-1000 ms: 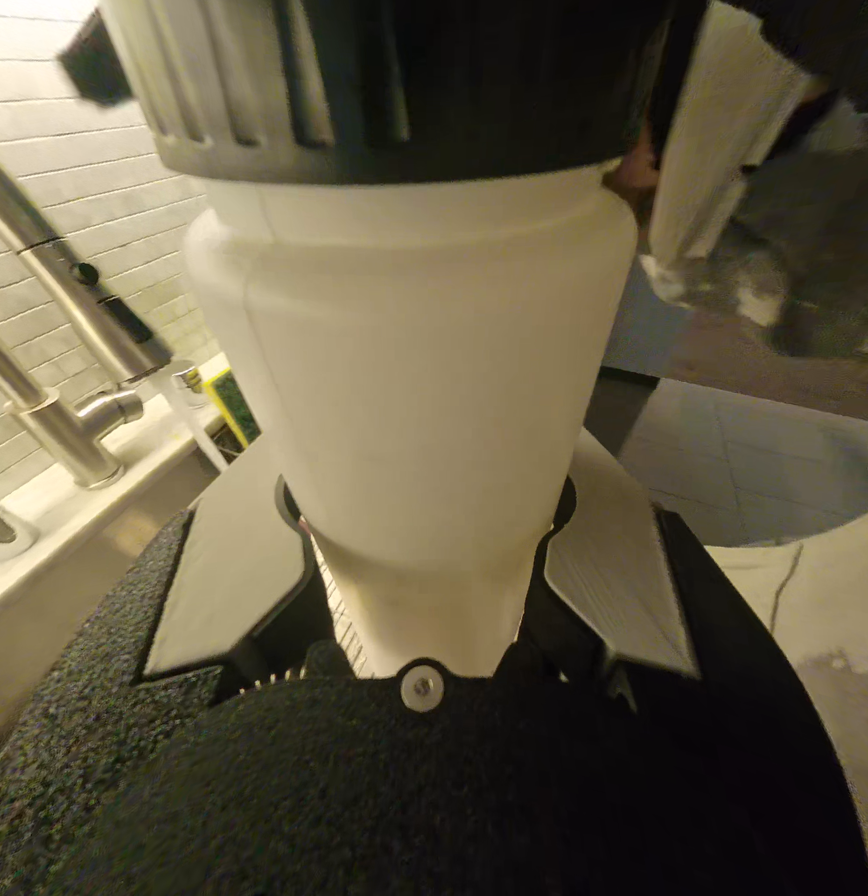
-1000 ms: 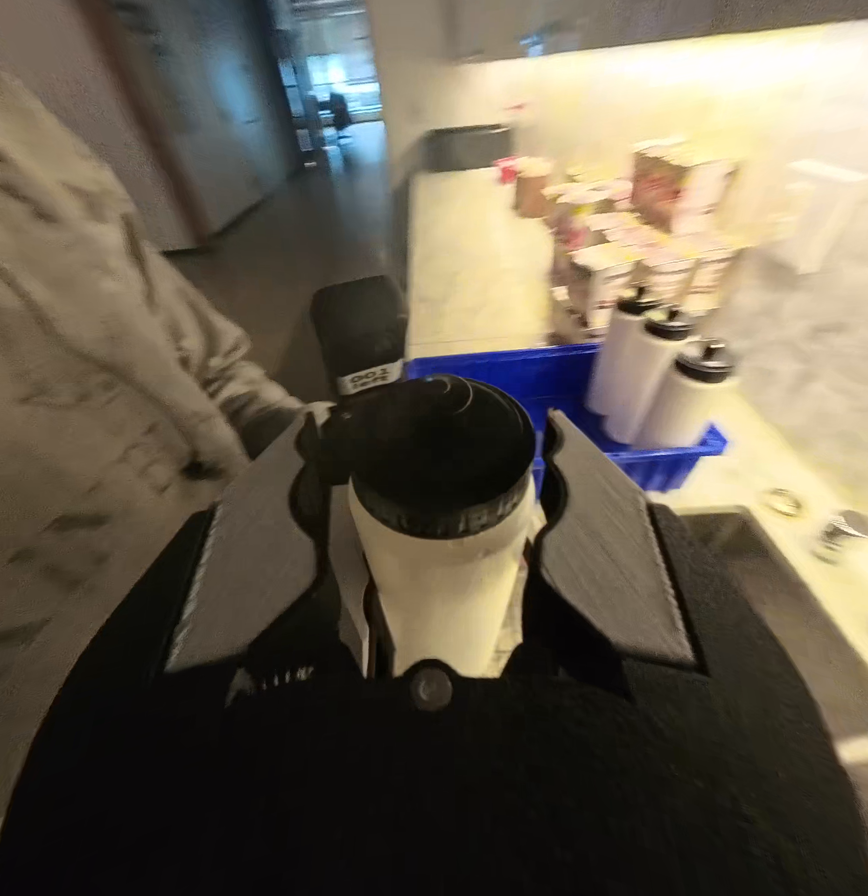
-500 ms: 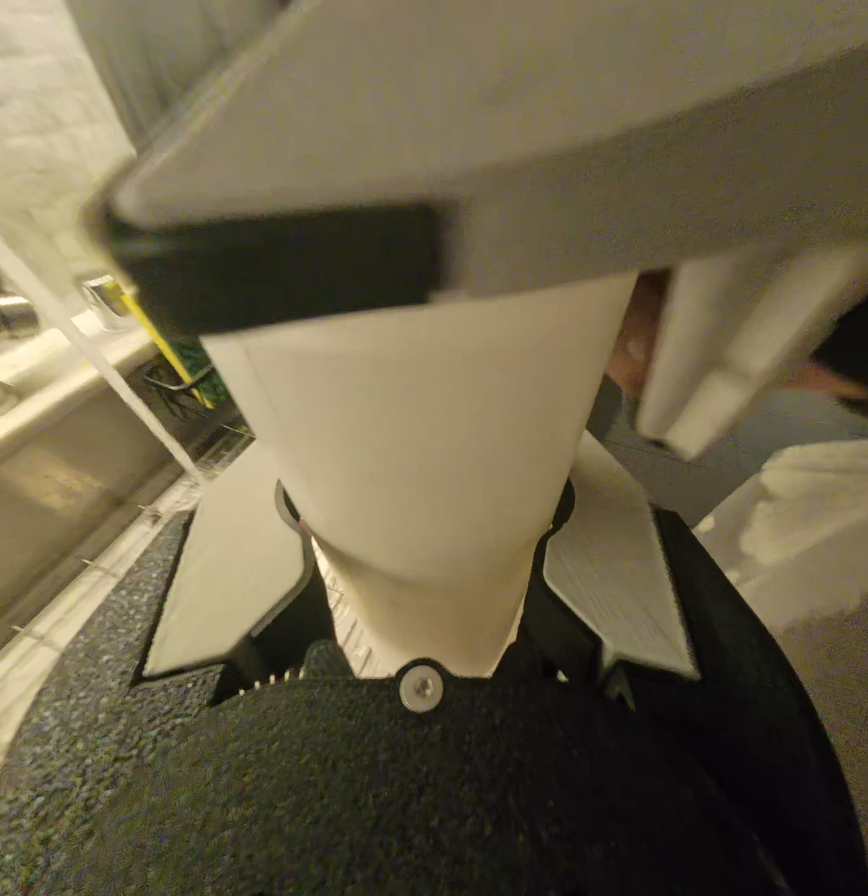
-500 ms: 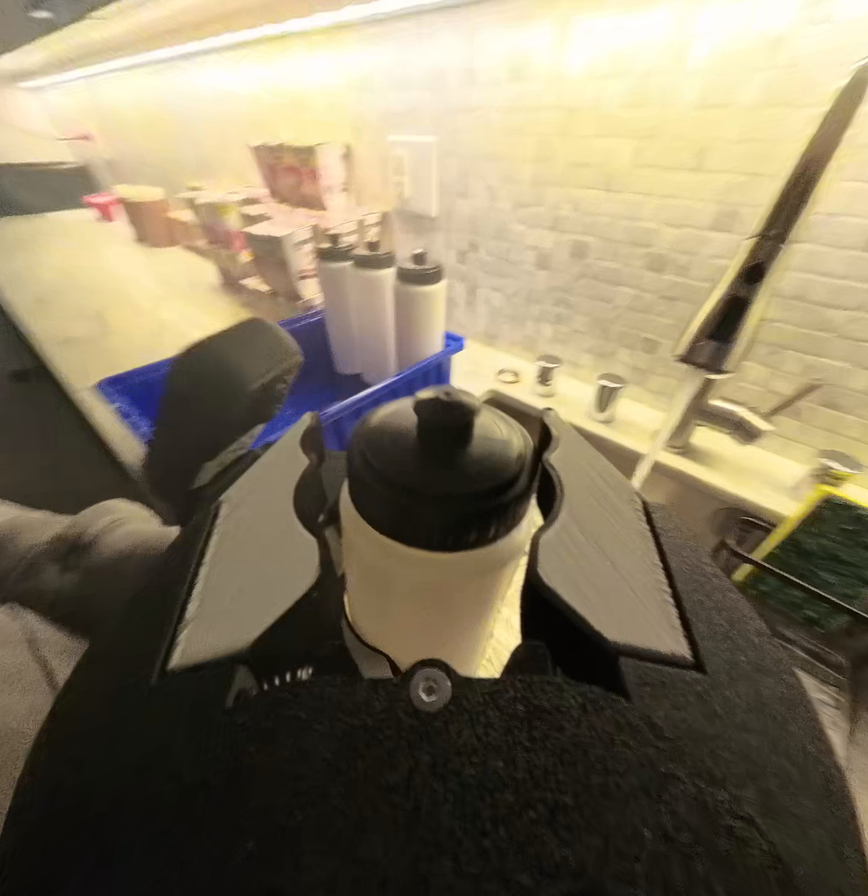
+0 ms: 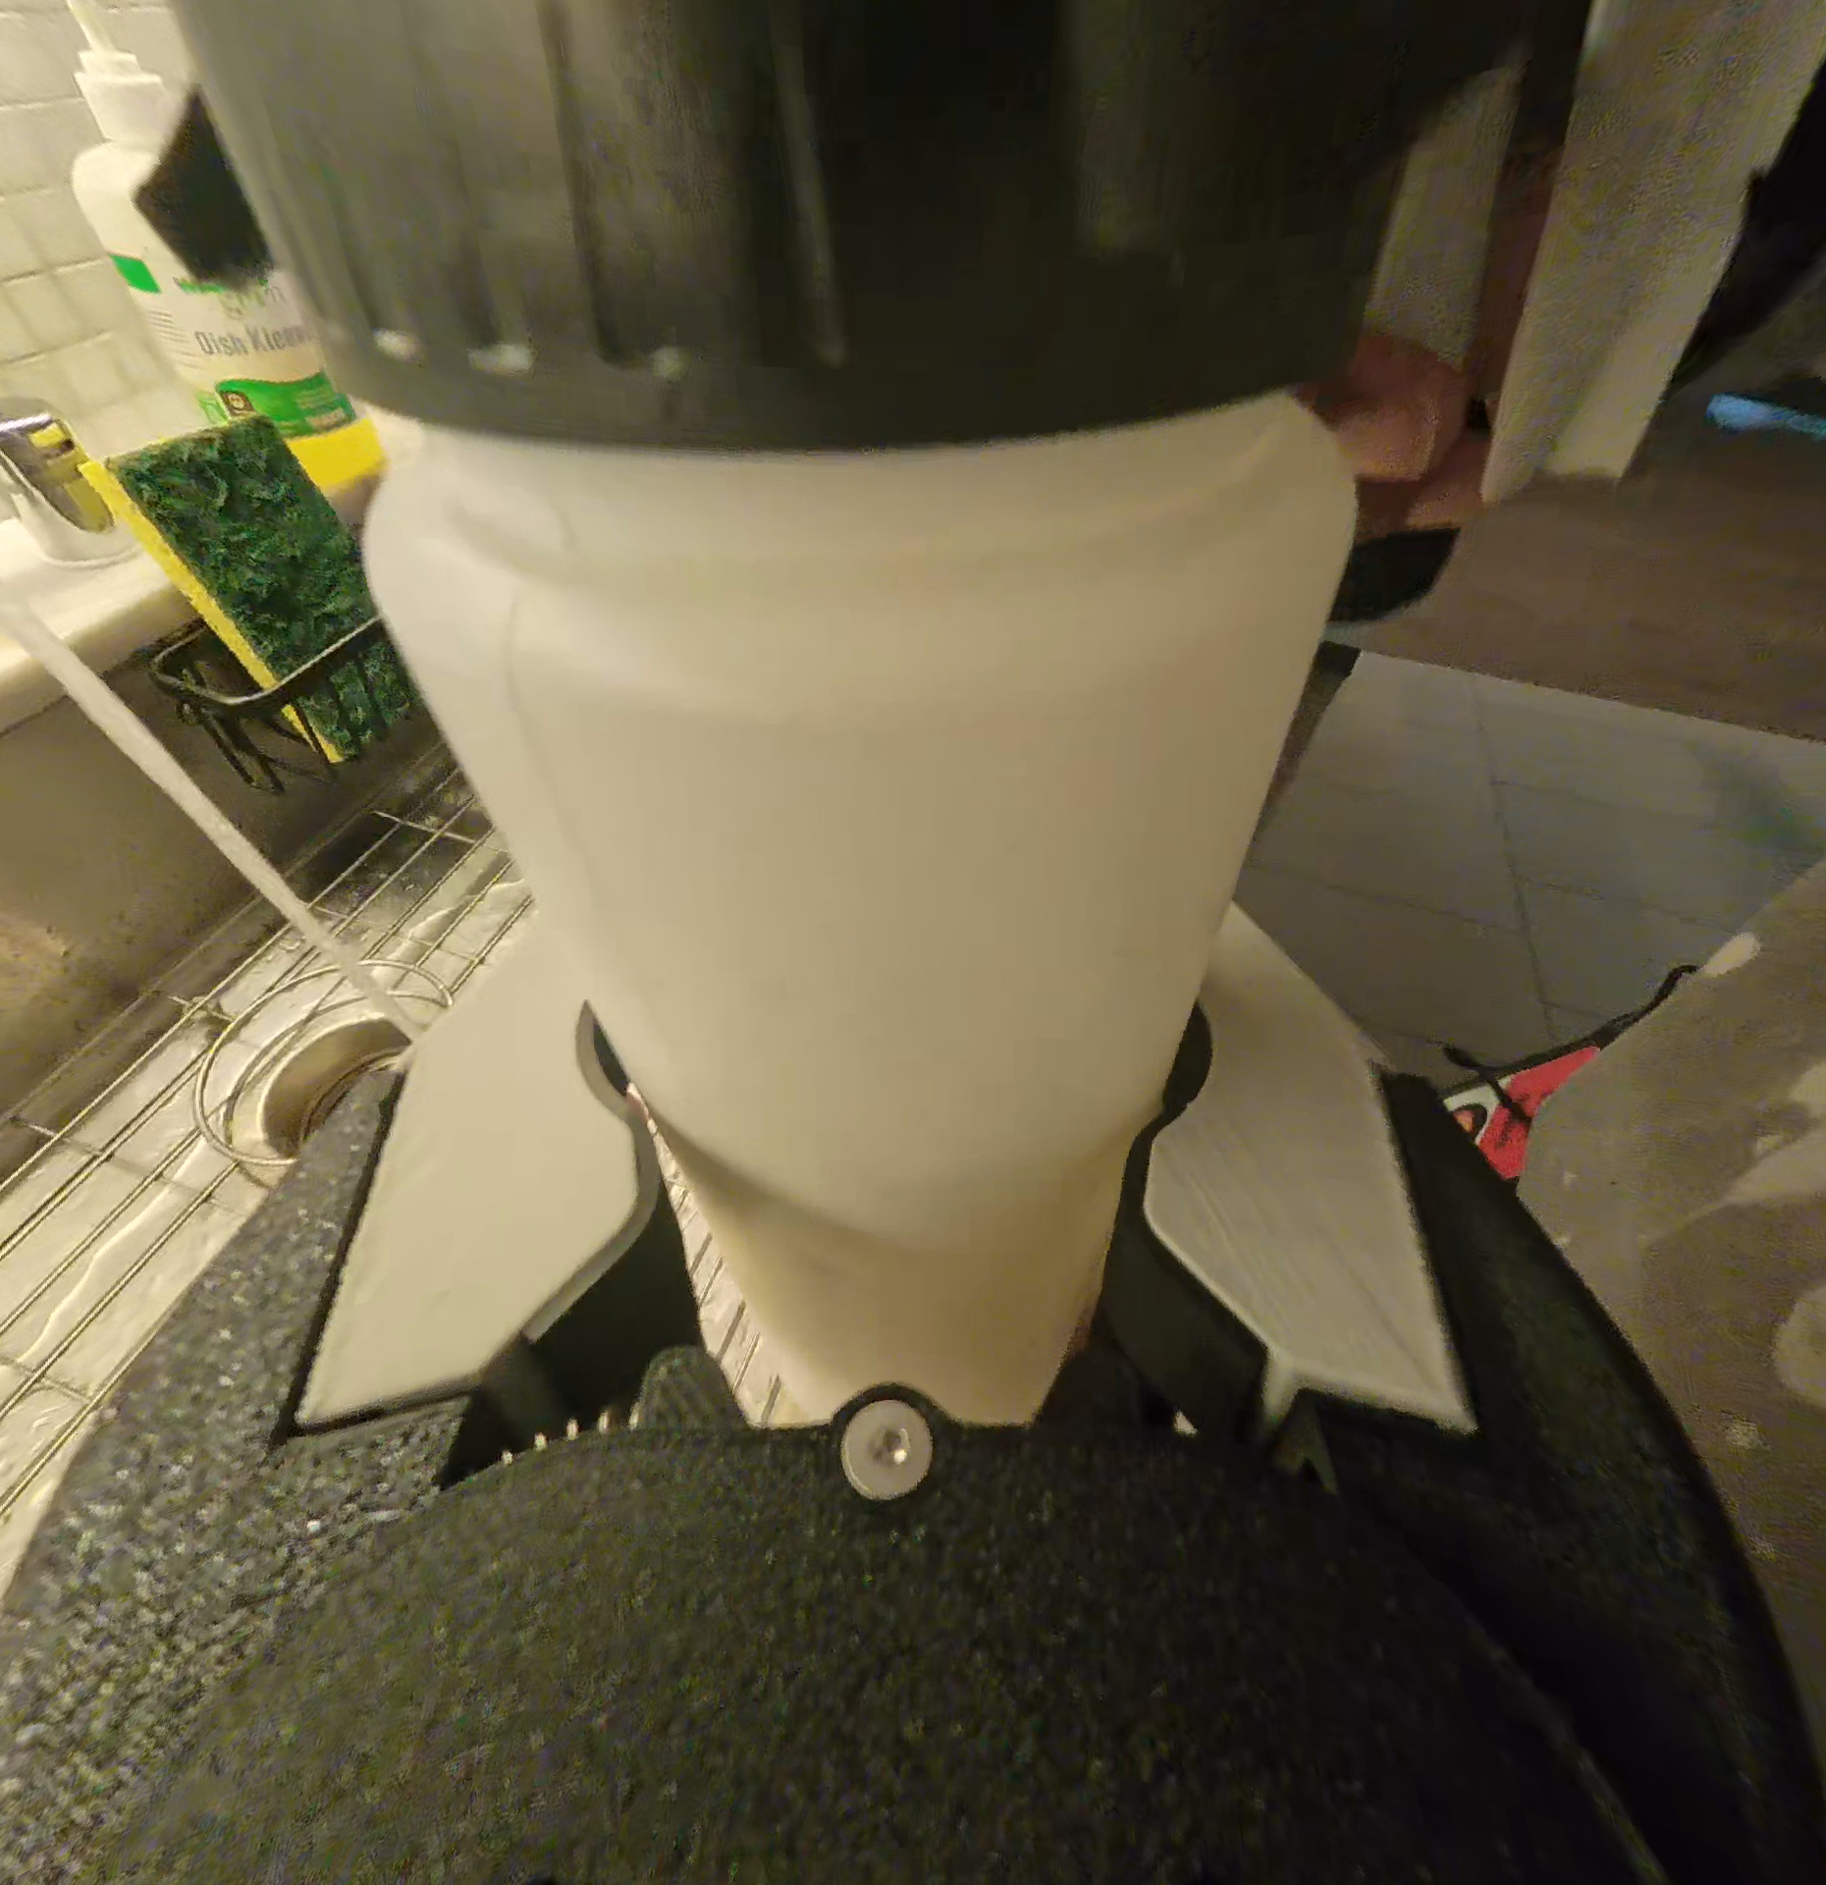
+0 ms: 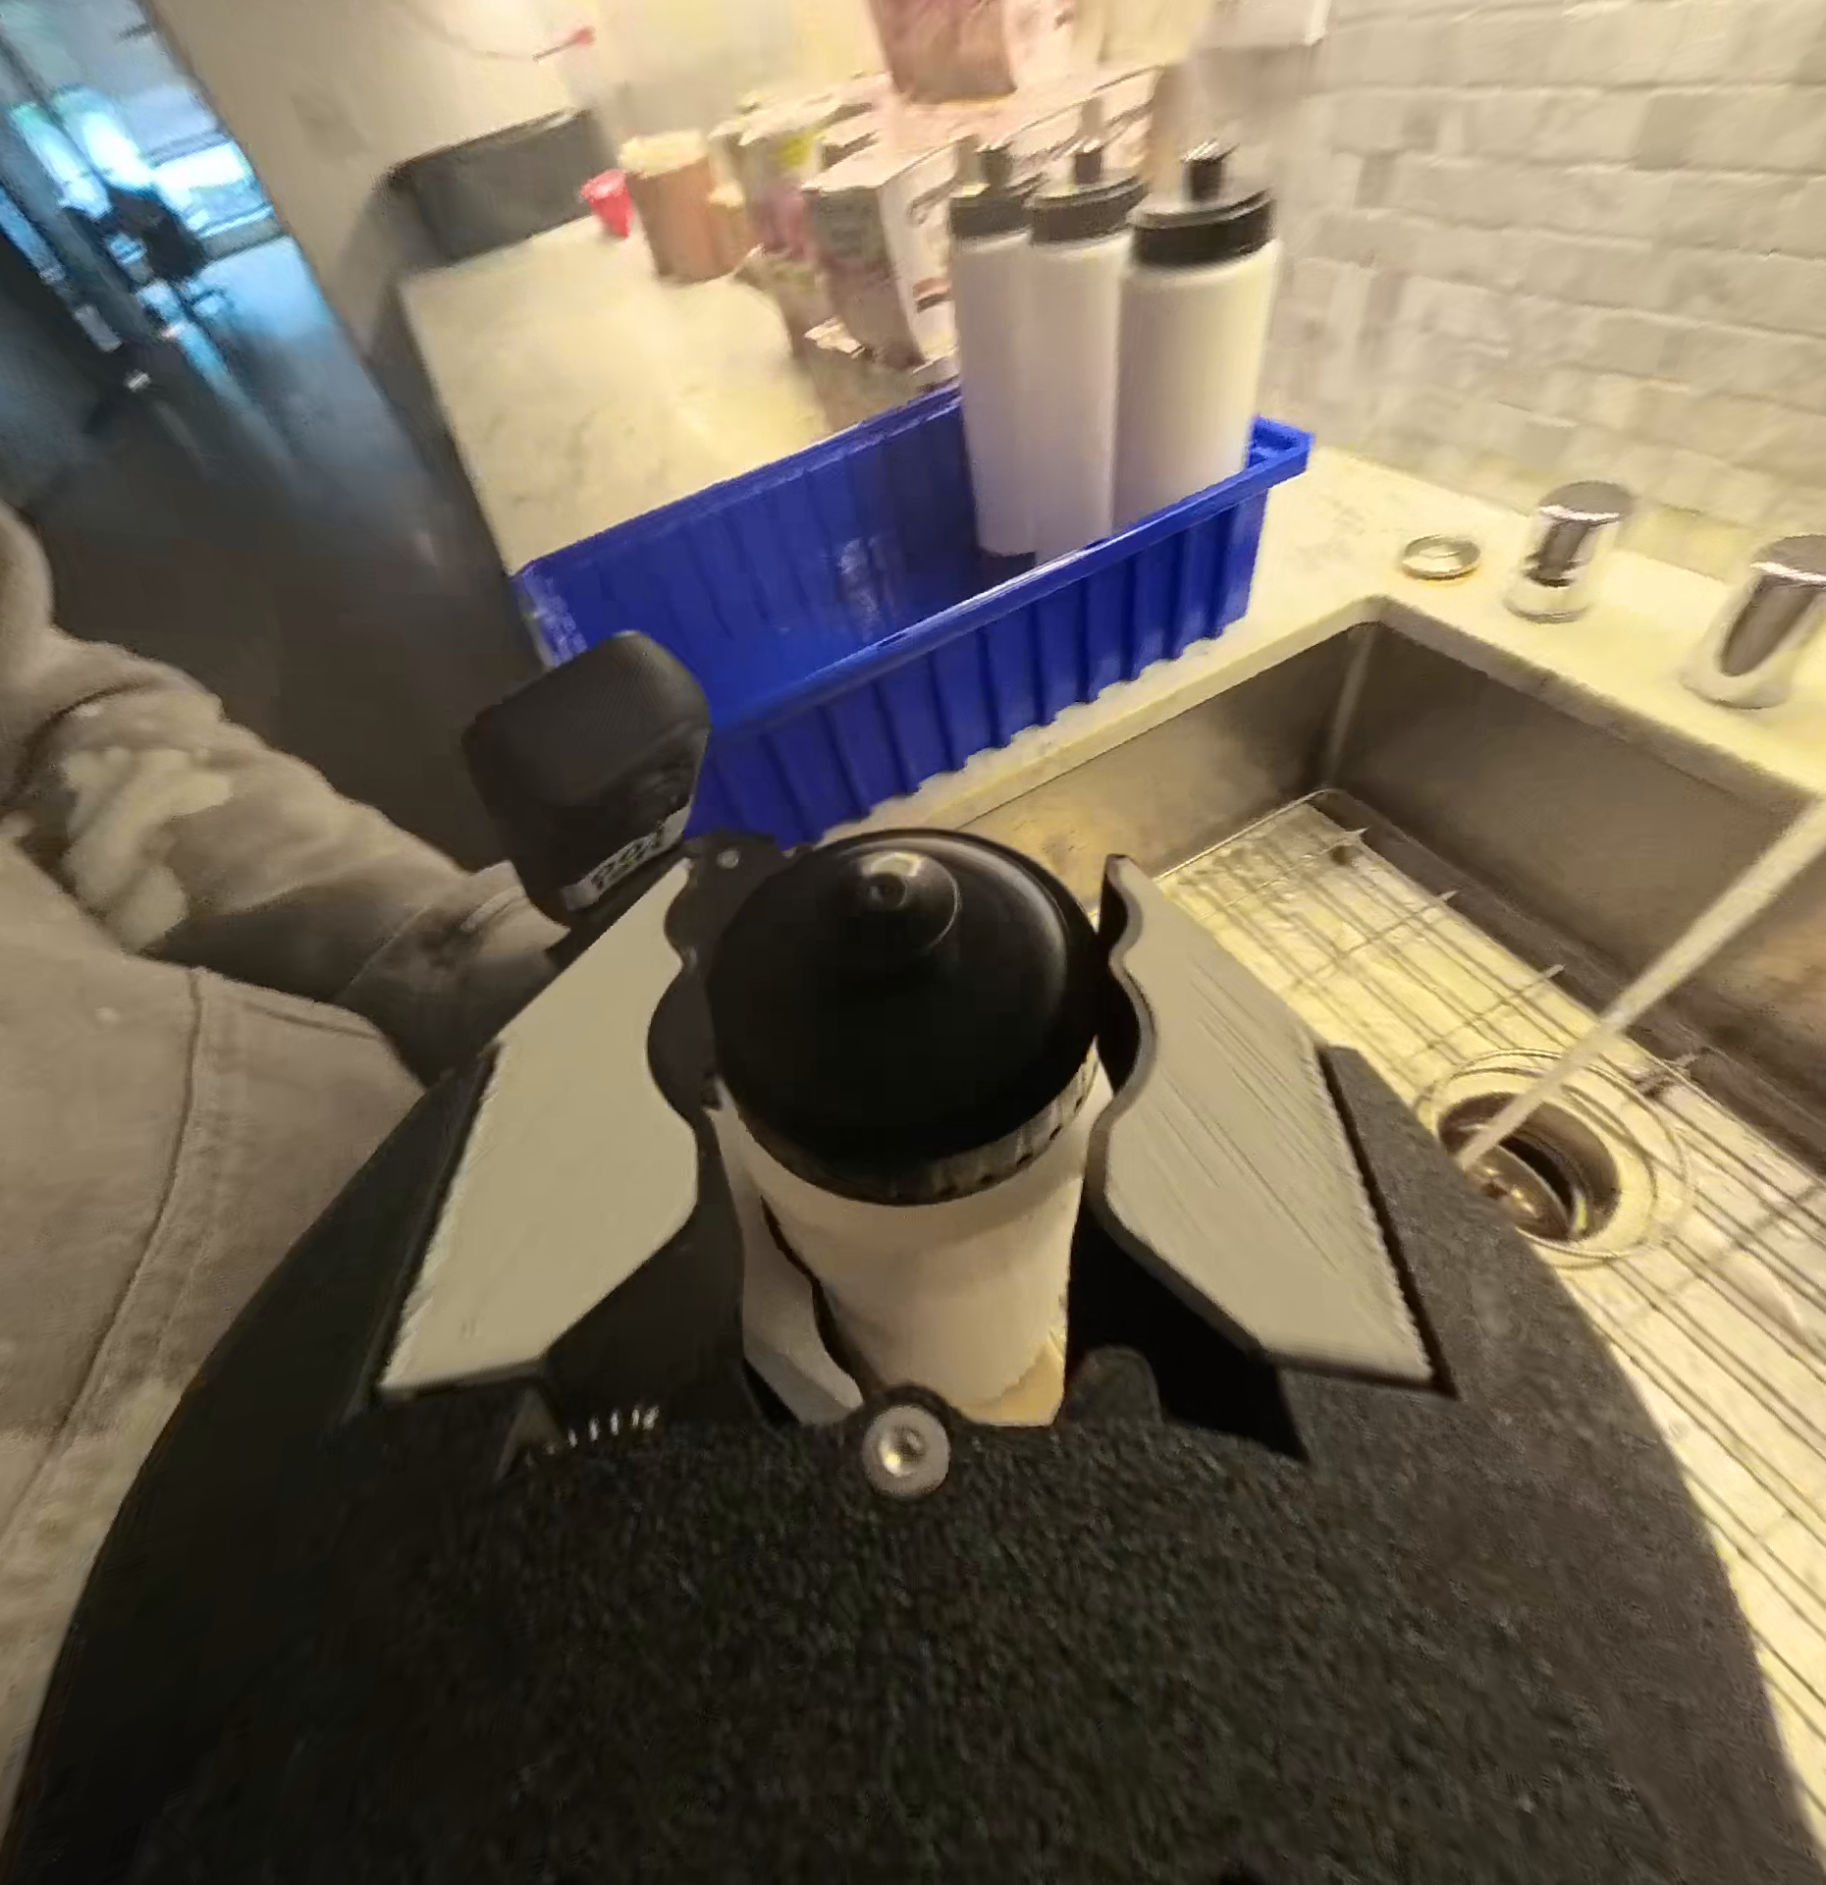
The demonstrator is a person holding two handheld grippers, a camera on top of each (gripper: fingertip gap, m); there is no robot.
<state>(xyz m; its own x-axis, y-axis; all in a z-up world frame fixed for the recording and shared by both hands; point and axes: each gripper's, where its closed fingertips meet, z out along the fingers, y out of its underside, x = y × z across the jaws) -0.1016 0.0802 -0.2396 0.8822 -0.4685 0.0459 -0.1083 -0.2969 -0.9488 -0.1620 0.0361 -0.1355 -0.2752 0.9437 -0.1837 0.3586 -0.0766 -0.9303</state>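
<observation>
My left gripper (image 5: pixel 894 1030) is shut on the body of a white squeeze bottle (image 5: pixel 868 765), held over the sink. The bottle's black ribbed cap (image 5: pixel 838 204) fills the top of the left wrist view. In the right wrist view I look down on the same cap (image 6: pixel 889 1000), with its nozzle in the middle. My right gripper (image 6: pixel 899 918) is shut on the cap, one finger on each side, and the white body (image 6: pixel 929 1285) shows below it. The left gripper's black camera block (image 6: pixel 593 755) sits just left of the cap.
A steel sink (image 6: pixel 1501 714) with a wire grid and drain (image 6: pixel 1531 1173) lies to the right; a water stream (image 6: pixel 1705 918) runs into it. A blue bin (image 6: pixel 889 663) holds three white bottles (image 6: pixel 1093 357). A green sponge (image 5: pixel 266 571) and soap bottle (image 5: pixel 236 337) stand at the sink's edge.
Both views have swung while both grippers kept their hold on the bottle. The bottle now sits lower over the sink, with the sponge, grid and drain in view.
</observation>
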